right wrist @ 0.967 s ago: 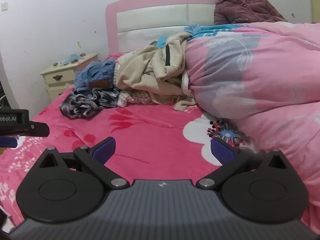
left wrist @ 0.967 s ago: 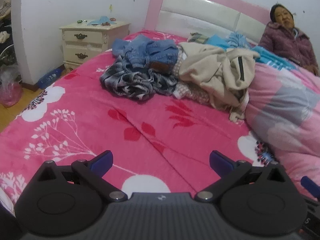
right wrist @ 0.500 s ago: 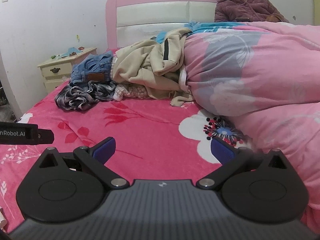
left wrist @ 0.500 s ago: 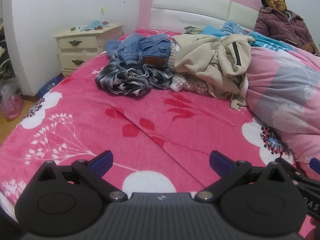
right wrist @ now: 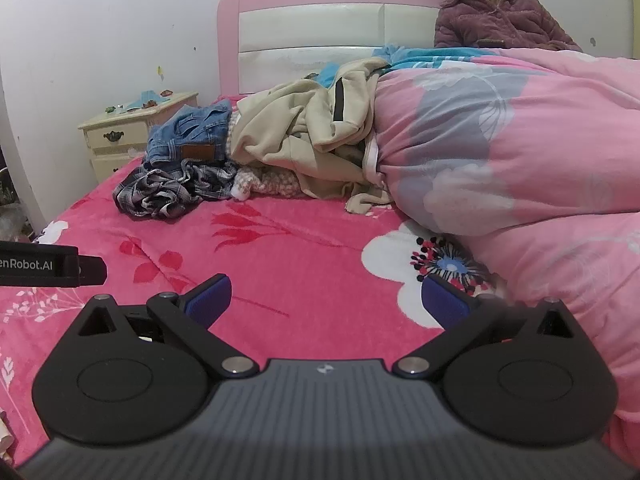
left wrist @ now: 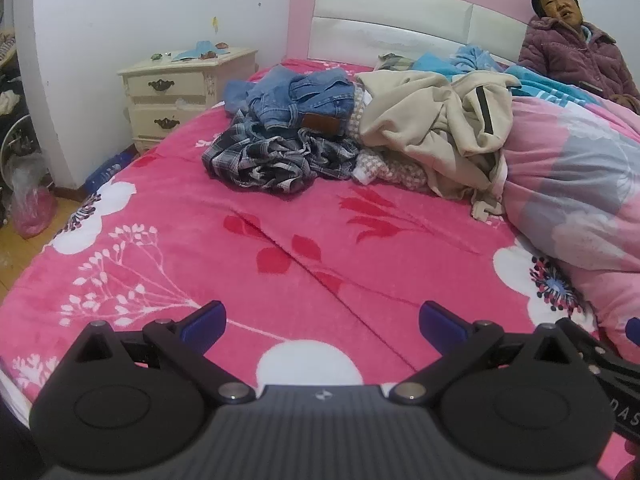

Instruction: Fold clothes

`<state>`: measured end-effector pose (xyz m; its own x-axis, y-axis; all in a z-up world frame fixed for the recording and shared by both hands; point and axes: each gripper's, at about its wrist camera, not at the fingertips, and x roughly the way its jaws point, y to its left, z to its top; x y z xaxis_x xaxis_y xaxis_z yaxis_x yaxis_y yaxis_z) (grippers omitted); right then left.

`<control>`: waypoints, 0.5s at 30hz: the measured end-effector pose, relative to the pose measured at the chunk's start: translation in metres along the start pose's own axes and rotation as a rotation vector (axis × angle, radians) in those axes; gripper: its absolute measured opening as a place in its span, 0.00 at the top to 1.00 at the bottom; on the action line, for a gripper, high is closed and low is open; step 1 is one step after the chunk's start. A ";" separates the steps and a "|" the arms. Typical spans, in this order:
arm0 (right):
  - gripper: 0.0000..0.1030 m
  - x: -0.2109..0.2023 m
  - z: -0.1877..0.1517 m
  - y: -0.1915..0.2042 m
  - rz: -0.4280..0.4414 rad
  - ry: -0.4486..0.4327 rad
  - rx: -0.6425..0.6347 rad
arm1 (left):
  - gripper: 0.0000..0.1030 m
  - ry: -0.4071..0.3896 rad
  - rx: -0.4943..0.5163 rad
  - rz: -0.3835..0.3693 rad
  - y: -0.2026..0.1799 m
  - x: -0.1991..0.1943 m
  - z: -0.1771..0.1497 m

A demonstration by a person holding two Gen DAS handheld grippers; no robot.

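Clothes, a crumpled heap of blue denim jeans [left wrist: 304,98], a dark plaid cotton shirt [left wrist: 272,158] and a beige hooded sweatshirt [left wrist: 432,124], lay well ahead of both sets of fingers on the pink floral fleece bedspread [left wrist: 280,248], beside the rolled pink quilt [right wrist: 500,152]. Over the preceding second the heap had grown larger in both wrist views, indicating an approach. The left gripper [left wrist: 322,320] and right gripper [right wrist: 326,294] remained spread wide and empty above bare bedspread. Judged: no garment was yet taken; folding had not begun. A seated person [right wrist: 488,16] leaned against the headboard.
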<state>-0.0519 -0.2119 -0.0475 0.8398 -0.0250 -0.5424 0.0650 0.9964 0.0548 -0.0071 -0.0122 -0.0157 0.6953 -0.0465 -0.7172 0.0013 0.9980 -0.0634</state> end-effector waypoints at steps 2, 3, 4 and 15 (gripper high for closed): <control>0.01 0.001 -0.001 0.002 0.001 0.004 -0.004 | 0.00 0.002 0.002 0.004 0.000 0.001 -0.001; 0.01 0.001 -0.002 0.003 0.002 0.006 -0.006 | 0.00 0.003 0.003 0.007 0.000 0.001 -0.001; 0.01 0.001 -0.003 0.003 0.003 0.008 -0.008 | 0.00 0.004 0.003 0.010 0.000 0.002 -0.001; 0.01 0.002 -0.003 0.007 0.002 0.015 -0.014 | 0.00 0.005 0.002 0.030 0.003 0.002 -0.002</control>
<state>-0.0513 -0.2045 -0.0509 0.8319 -0.0214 -0.5545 0.0554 0.9975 0.0446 -0.0068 -0.0093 -0.0190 0.6917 -0.0171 -0.7220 -0.0177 0.9990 -0.0407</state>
